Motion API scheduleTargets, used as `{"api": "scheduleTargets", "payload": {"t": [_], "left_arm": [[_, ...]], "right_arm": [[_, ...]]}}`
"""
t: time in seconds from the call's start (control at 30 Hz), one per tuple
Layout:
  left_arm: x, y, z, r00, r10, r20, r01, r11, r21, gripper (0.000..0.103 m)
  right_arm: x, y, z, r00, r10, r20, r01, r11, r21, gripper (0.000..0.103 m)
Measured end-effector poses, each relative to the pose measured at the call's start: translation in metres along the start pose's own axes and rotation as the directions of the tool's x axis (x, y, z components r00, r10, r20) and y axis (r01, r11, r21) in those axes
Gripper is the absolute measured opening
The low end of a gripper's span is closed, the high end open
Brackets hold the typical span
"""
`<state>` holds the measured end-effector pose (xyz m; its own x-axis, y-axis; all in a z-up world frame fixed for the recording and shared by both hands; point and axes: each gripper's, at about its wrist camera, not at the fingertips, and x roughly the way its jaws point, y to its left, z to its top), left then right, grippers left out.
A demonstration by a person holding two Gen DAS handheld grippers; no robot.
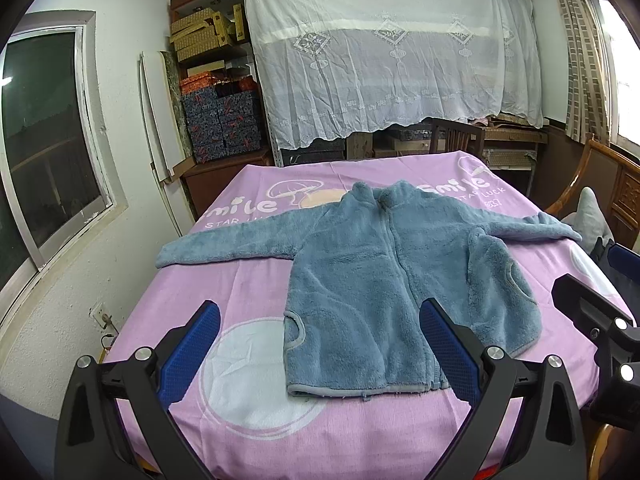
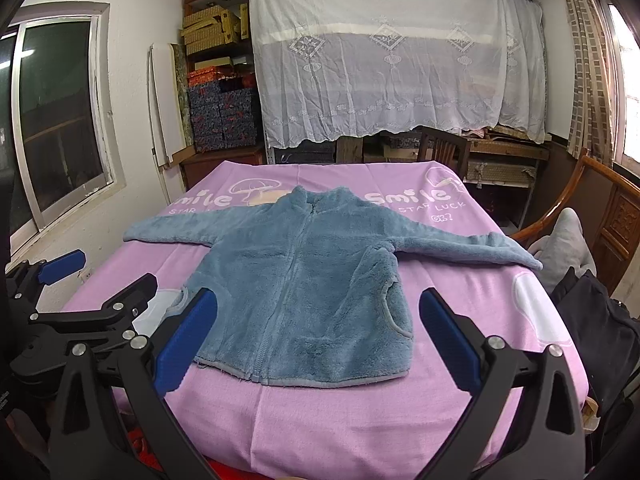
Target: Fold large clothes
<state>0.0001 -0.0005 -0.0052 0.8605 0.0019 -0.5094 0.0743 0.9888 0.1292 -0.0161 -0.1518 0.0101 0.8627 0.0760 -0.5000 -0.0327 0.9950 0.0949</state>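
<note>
Lying flat and front-up on the pink bedsheet (image 2: 320, 420), the blue fleece jacket (image 2: 304, 280) is zipped shut, its collar toward the far end, its hem toward the near edge and both sleeves spread out to left and right. No fold shows in it yet, so the task looks to be at its very start (the garment is laid out, nothing more). The left gripper (image 1: 320, 344) hovers above the near left part of the sheet with its blue pads spread wide and nothing between them; the right gripper (image 2: 318, 340) hangs over the hem just beside it, equally wide open and equally empty. Neither touches the fabric. A sensible first move would be to bring the 2 grippers down on one side, taking a sleeve and the hem corner below it, and carrying them across toward the zip. The pile is thick and soft, so the pads would need to bite a full layer, not just skim the fluff.
</note>
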Motion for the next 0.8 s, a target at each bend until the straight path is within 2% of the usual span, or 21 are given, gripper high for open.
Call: {"api": "scheduleTargets", "payload": {"t": [0.53, 0.8], "left_arm": [[0.0, 0.001, 0.002, 1.0, -0.002, -0.004, 0.002, 1.0, -0.001, 0.1], [0.006, -0.008, -0.008, 1.0, -0.003, -0.005, 0.003, 1.0, -0.001, 0.1]], "right_arm": [[0.0, -0.002, -0.001, 1.0, 0.002, 0.0, -0.002, 1.0, -0.001, 0.099], [0.002, 0.001, -0.007, 1.0, 0.002, -0.008, -0.002, 1.0, 0.0, 0.099]]}}
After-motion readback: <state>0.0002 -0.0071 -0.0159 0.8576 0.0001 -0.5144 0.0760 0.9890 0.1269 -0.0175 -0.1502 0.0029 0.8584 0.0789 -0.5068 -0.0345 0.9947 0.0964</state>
